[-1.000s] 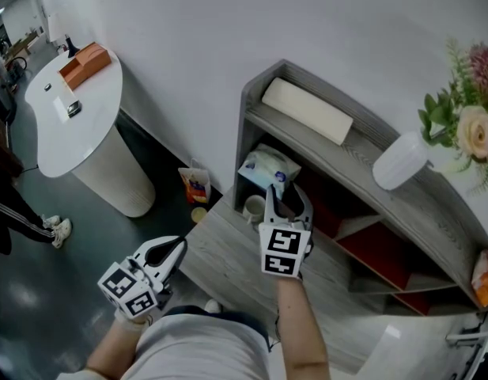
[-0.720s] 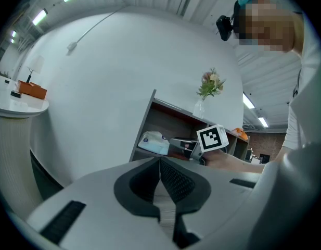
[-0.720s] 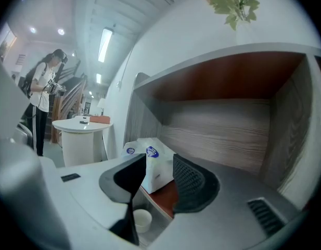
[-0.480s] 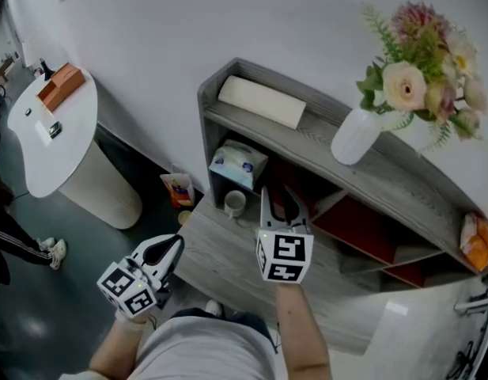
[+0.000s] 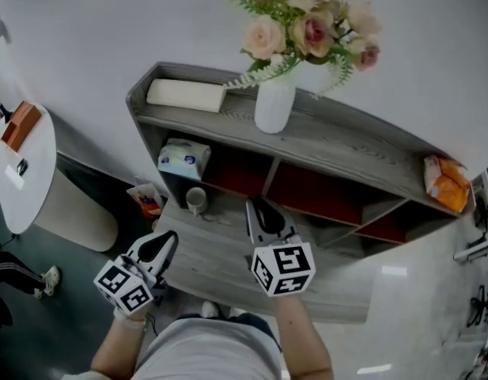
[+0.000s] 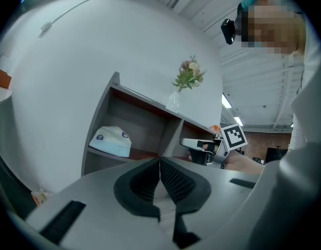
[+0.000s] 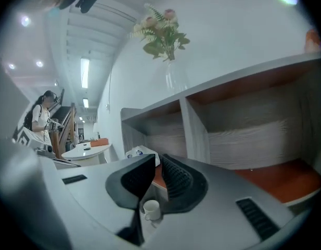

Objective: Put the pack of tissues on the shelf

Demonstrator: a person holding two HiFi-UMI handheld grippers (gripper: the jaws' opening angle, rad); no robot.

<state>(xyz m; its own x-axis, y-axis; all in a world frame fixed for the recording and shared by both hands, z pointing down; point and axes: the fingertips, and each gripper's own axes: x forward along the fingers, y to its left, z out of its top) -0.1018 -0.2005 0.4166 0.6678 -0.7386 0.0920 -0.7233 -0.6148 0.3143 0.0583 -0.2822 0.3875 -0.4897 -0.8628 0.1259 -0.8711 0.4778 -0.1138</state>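
Note:
The pack of tissues point(image 5: 183, 158), pale blue and white, lies in the far-left compartment of the grey shelf unit point(image 5: 362, 153). It also shows in the left gripper view point(image 6: 111, 141) and the right gripper view point(image 7: 141, 152). My right gripper point(image 5: 256, 209) hovers over the low wooden ledge in front of the shelf, well apart from the pack. Its jaws are closing, a narrow gap remains, and nothing is between them point(image 7: 157, 159). My left gripper point(image 5: 166, 241) hangs at the lower left, shut and empty point(image 6: 159, 163).
A white mug point(image 5: 196, 201) stands on the ledge point(image 5: 220, 252) below the tissues. A white vase of flowers point(image 5: 274, 105), a white roll point(image 5: 186, 95) and an orange packet point(image 5: 440, 184) sit on the shelf top. A white round table point(image 5: 22, 172) stands at the left; a snack bag point(image 5: 149, 200) lies on the floor.
The right gripper has pulled back from the tissue compartment and its jaws have narrowed from wide open. The head view has swung right, bringing the vase and whole shelf in. The left gripper barely moved.

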